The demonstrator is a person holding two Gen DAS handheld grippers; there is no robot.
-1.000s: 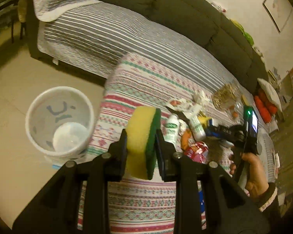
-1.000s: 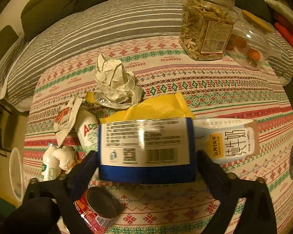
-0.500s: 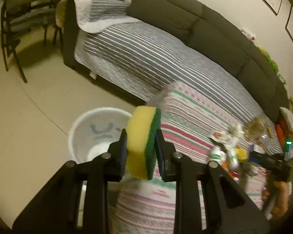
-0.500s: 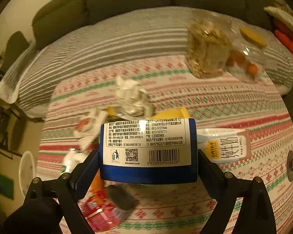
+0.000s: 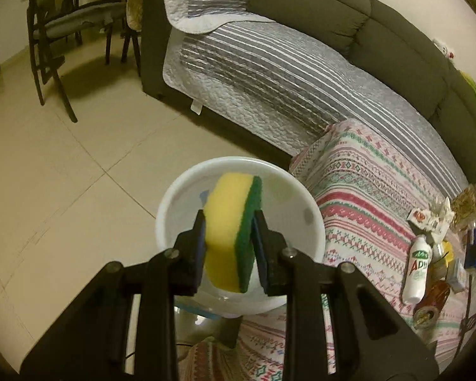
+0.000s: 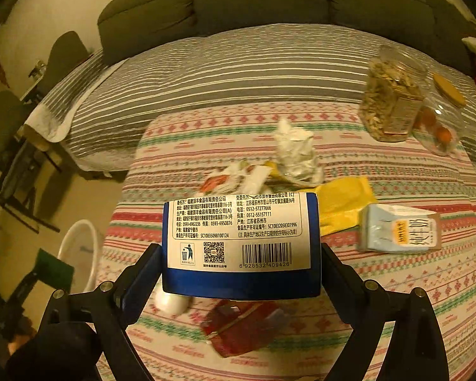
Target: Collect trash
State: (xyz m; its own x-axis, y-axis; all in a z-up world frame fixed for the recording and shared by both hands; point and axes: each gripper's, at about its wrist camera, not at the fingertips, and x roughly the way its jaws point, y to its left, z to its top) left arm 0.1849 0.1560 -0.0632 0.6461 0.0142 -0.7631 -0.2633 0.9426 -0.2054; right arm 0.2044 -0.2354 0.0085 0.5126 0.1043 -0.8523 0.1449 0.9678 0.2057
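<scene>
My left gripper [image 5: 228,219] is shut on a yellow and green sponge [image 5: 233,228], held upright above the open mouth of the white bin [image 5: 314,222] on the floor beside the table. My right gripper [image 6: 241,254] is shut on a blue and white carton [image 6: 239,244], lifted above the patterned tablecloth [image 6: 380,285]. In the right wrist view the bin [image 6: 90,247] shows at the left, with the sponge [image 6: 52,268] beside it. Below the carton lie a red can [image 6: 241,327], a white bottle [image 6: 171,303], a yellow wrapper [image 6: 342,203], crumpled paper [image 6: 295,152] and a milk carton [image 6: 399,233].
A grey sofa [image 5: 333,38] with a striped cover runs behind the table. Dark chairs [image 5: 63,22] stand at the far left on the tiled floor. A jar of seeds [image 6: 392,101] and a clear jar of small oranges [image 6: 442,120] sit at the table's far right.
My left gripper carried the sponge left and down from over the table to above the bin. My right gripper lifted the carton, and the table items now look smaller.
</scene>
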